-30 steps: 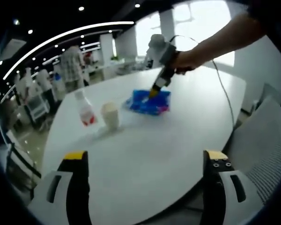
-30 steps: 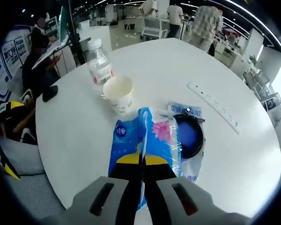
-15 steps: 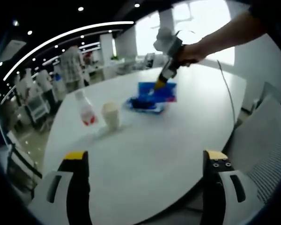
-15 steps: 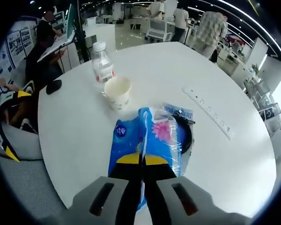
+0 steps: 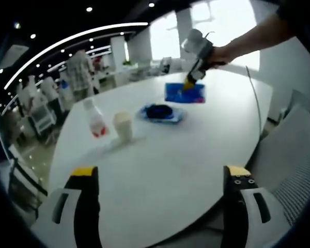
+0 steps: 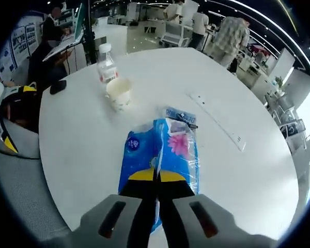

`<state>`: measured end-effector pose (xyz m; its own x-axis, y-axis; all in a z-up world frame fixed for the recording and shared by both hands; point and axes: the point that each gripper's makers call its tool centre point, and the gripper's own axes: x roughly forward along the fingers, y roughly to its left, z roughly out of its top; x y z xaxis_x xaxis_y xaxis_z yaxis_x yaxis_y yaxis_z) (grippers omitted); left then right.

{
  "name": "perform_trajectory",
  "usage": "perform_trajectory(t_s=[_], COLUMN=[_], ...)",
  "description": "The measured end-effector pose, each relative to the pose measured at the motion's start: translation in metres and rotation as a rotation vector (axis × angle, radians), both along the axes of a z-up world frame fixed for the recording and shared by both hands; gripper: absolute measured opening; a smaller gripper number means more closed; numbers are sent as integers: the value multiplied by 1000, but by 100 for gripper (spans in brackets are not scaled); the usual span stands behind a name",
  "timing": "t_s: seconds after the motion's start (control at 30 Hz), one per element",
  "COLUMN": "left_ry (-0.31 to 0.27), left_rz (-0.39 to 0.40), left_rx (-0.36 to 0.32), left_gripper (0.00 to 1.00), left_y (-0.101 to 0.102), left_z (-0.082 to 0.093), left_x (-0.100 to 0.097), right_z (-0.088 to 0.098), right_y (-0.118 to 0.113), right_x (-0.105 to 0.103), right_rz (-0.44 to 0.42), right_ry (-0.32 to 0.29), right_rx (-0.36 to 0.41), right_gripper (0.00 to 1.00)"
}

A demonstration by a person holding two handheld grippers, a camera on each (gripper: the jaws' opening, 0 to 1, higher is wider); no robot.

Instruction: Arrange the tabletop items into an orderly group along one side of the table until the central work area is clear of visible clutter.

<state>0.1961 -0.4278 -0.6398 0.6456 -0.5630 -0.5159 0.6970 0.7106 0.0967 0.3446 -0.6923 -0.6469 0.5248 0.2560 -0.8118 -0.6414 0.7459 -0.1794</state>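
1. My right gripper [image 6: 156, 178] is clenched on a blue tissue pack [image 6: 160, 155], which fills the lower centre of the right gripper view; in the left gripper view the same pack [image 5: 184, 93] hangs at upper centre-right, lifted off the surface.
2. My left gripper [image 5: 157, 175] is spread wide with nothing between its jaws, low over the near edge of the table.
3. The surface is a round white table [image 5: 160, 155]. Left of centre in the left gripper view stand a clear water bottle [image 5: 95, 121] and, just beside it, a paper cup [image 5: 123, 125].
4. Right of the cup lies a dark round object on a blue wrapper [image 5: 161, 112], apart from the lifted pack.
5. A white power strip [image 6: 217, 121] lies on the table, right of centre in the right gripper view.
6. The room is an open office with ceiling light strips, bright windows, and people [image 6: 228, 36] standing beyond the table.
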Motion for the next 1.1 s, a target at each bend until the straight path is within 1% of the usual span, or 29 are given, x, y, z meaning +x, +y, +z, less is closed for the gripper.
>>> perform_trajectory(t_s=[0.23, 0.37, 0.47, 0.53, 0.7, 0.77, 0.9, 1.0, 1.03, 1.07, 1.1], left_ry=[7, 8, 10, 11, 9, 13, 17, 21, 23, 25, 25], left_rz=[-6, -4, -5, -14, -16, -15, -22, -21, -21, -22, -22], left_rx=[9, 8, 6, -7, -33, -31, -20, -15, -12, -6, -5], left_gripper=[96, 96, 96, 96, 96, 96, 96, 96, 96, 95, 95], left_y=[0, 1, 1, -1, -2, -2, -3, -2, -2, -1, -2], left_z=[-2, -2, -2, -1, 2, 2, 0, -2, -2, -3, -3], left_x=[-1, -1, -2, -3, -3, -3, -4, -4, -4, -4, -4], right_z=[2, 1, 0, -2, -5, -6, -12, -20, -22, -26, -28], right_y=[-22, -34, -41, -50, -61, -67, -79, -89, -92, -95, -96], right_x=[-4, -11, -17, -20, -23, -23, -26, -31, -32, -35, -36], right_rz=[-21, -42, -44, -35, -35, -39, -20, 9, 21, 52, 60], right_ry=[-7, -4, 1, -1, 4, 8, 18, 33, 39, 53, 56], right_rx=[-3, -10, -28, -70, -91, -100, -139, -169, -183, -206, -214], right_gripper=[0, 0, 0, 0, 0, 0, 0, 0, 0, 0, 0])
